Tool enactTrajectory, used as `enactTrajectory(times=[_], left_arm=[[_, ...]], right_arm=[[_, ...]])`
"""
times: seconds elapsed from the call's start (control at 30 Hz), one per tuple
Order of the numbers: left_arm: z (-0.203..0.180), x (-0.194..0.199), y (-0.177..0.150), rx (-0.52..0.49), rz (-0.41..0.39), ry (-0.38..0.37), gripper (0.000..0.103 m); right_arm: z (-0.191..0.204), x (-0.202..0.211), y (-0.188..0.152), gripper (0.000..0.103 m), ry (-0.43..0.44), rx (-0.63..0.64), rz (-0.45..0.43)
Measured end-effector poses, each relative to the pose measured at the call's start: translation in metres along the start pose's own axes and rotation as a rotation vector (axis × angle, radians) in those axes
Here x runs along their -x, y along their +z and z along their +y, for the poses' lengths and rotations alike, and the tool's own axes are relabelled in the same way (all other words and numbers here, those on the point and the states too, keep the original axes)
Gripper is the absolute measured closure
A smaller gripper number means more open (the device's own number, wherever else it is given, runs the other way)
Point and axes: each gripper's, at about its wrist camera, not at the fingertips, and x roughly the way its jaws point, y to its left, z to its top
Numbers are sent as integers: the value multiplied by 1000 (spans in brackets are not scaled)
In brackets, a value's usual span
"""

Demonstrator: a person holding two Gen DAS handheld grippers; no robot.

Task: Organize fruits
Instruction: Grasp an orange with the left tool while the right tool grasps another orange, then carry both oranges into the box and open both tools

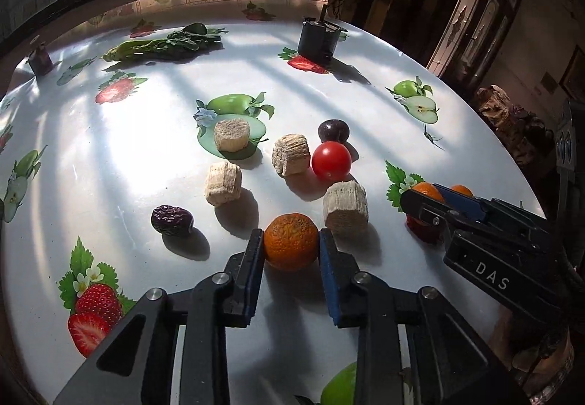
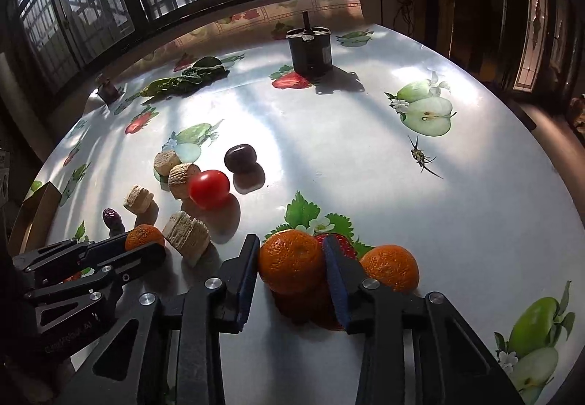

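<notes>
My left gripper is shut on a small mandarin near the table's front; the pair also shows in the right wrist view. My right gripper is shut on a second mandarin, with a third mandarin just right of it. A red tomato and a dark plum lie behind. A wrinkled dark date lies to the left. Several beige cut stalk chunks are scattered among the fruit.
The round table has a glossy cloth printed with strawberries and apples. A black container stands at the back. Leafy greens and a small dark jar lie at the back left. A cardboard box corner sits at the left edge.
</notes>
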Motion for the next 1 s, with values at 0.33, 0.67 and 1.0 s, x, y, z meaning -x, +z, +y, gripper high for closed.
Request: enactTrajectory(times=[0.33, 0.67, 1.0], left_arm=[[33, 104, -29, 125, -130, -10, 75], [143, 229, -66, 285, -276, 150, 75], [293, 239, -69, 418, -165, 353, 75]], right_arm=[[17, 33, -5, 66, 42, 19, -55], [146, 124, 14, 65, 279, 227, -152], [307, 88, 48, 65, 538, 299, 38]])
